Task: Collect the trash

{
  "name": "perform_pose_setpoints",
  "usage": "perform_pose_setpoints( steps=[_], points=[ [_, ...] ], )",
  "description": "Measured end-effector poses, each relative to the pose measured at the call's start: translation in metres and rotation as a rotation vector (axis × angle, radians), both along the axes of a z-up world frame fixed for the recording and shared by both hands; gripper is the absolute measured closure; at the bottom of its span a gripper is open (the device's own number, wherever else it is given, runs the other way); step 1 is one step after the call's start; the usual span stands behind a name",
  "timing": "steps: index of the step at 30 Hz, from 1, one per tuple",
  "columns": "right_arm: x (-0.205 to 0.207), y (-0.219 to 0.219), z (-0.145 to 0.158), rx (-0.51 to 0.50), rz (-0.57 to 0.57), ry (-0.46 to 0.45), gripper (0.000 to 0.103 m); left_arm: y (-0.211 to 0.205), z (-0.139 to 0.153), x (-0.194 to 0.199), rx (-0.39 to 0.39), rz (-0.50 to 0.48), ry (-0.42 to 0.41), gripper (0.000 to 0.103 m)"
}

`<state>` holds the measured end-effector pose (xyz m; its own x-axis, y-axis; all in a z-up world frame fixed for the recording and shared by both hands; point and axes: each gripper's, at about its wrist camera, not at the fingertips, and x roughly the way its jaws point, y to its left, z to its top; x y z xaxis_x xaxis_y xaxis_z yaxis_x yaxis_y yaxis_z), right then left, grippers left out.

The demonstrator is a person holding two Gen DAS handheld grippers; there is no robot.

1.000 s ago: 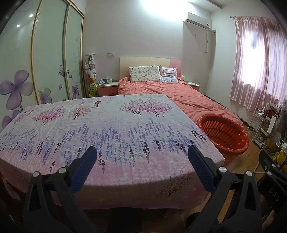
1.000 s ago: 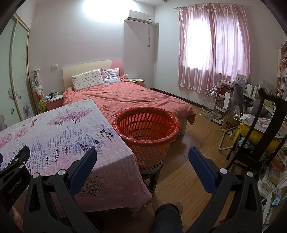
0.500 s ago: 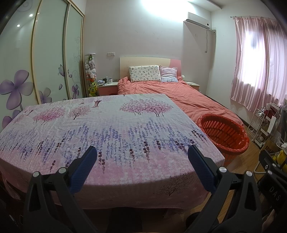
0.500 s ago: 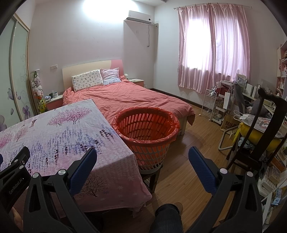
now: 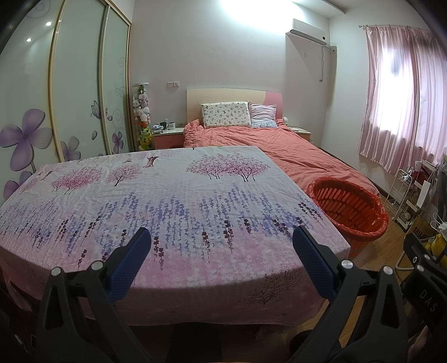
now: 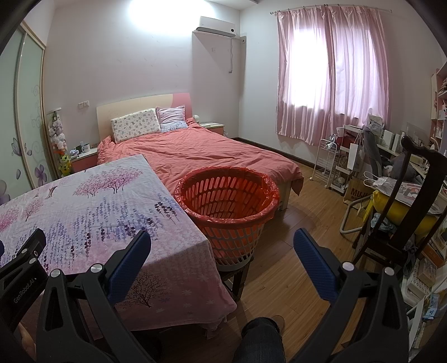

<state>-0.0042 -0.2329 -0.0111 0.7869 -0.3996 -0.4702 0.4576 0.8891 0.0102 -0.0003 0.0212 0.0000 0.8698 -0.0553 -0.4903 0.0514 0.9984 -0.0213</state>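
Two grippers, one basket, one covered table, one bed, two pillows.

Left gripper [image 5: 220, 243] held above the near edge of the table [image 5: 173, 201], blue fingers [image 5: 310, 259] spread wide, nothing between them. Right gripper [image 6: 222, 245] held the same way, jaws released and empty, fingers [image 6: 131, 257] over the table corner on one side and over the wooden floor [image 6: 293, 268] on the other.

Orange basket [image 6: 227, 201] lined with a red bag, just beside the right edge of the table, between table and bed [image 6: 195, 150]. Inside of the basket visible only in part; bottom not visible, so contents cannot be told. No trash to make out on the flowered cloth in either view.

Only in the left wrist view: the whole table top, the sliding wardrobe doors [image 5: 78, 92] with purple flowers, and the body of the right gripper at the lower right border. Basket cut there by the table edge, only its far rim [image 5: 349, 206] and inner wall seen.

Only in the right wrist view: the full basket standing on a low dark stool [image 6: 240, 276], a dark wooden chair [image 6: 402, 212], a white wire rack [image 6: 327, 164], a crowded desk area at the far right, a knee in dark trousers [image 6: 259, 338] at the bottom, and the left gripper's body at the lower left border.

Both views: two pillows [image 5: 226, 114] against the headboard, pink curtains [image 6: 332, 75], an air conditioner [image 6: 215, 26] on the wall.

Small things on the bedside stand and on the desk too blurred to name.
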Motion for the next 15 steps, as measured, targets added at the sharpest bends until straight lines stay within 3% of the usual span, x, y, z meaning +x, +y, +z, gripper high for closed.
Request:
perform_pose_setpoints(
  steps=[15],
  points=[
    [-0.0003, -0.0005, -0.0002, 0.001, 0.000, 0.000, 0.002, 0.0005, -0.0010, 0.0005, 0.001, 0.001, 0.002, 0.004]
  ],
)
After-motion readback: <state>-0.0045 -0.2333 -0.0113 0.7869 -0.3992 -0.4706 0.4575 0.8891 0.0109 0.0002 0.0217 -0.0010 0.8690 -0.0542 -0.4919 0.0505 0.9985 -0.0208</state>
